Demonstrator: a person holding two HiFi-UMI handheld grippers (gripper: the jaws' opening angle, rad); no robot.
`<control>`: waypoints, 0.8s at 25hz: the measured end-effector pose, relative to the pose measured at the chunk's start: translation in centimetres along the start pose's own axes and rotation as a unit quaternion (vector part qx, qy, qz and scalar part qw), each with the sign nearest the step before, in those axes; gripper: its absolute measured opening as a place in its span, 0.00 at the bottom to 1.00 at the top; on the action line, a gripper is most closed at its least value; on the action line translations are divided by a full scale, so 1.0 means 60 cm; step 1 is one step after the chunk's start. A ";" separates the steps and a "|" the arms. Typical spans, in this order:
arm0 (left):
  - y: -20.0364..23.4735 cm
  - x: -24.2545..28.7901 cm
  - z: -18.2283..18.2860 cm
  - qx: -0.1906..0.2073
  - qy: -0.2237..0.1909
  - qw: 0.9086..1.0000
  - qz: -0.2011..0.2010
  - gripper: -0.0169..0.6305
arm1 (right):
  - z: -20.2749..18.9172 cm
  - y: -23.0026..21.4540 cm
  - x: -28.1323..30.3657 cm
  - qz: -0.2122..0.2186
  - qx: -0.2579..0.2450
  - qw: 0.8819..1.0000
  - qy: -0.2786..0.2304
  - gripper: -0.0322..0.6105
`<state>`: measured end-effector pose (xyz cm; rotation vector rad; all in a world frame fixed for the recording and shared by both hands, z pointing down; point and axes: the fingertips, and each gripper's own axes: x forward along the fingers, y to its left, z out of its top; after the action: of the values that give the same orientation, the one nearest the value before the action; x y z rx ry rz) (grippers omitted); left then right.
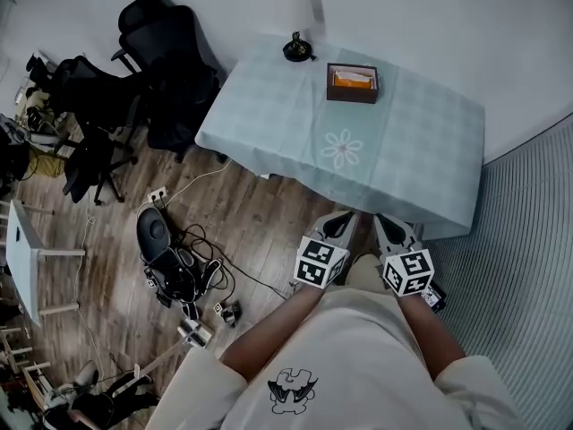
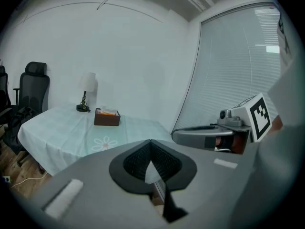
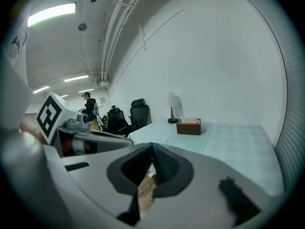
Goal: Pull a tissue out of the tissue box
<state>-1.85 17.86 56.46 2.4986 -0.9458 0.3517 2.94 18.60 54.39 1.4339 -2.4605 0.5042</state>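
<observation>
The task has barely begun; this looks like the approach, with the person standing on the wooden floor short of the table (image 1: 430,141). The left gripper (image 1: 344,219) and right gripper (image 1: 388,224) are held side by side close to the body. Each one's jaws are pressed together, with nothing between them.

The tissue box (image 1: 352,82), a dark brown one with an orange top, sits well apart from both grippers at about twelve o'clock. It is on the far part of the pale green tablecloth, with a small lamp (image 1: 297,47) at its ten o'clock. Any tissue at its top is too small to make out.

As I see it, the next move is to close that distance, spread one gripper's jaws, and bring them down over the box's opening to pinch a tissue. The other gripper could steady the box.
</observation>
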 end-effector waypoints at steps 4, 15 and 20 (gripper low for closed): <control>0.025 0.024 0.009 -0.008 0.002 1.000 -0.001 0.04 | 0.011 -0.026 0.029 -0.007 0.003 1.000 0.001 0.06; 0.143 0.201 0.096 -0.021 0.010 0.999 0.030 0.04 | 0.066 -0.197 0.187 0.018 0.011 1.000 0.006 0.06; 0.198 0.303 0.179 -0.014 0.009 0.999 0.047 0.04 | 0.134 -0.297 0.264 0.035 0.006 0.999 0.005 0.06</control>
<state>4.31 -5.51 57.80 2.4265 -1.0567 0.3868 10.51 -5.36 56.13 1.3498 -2.5116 0.5396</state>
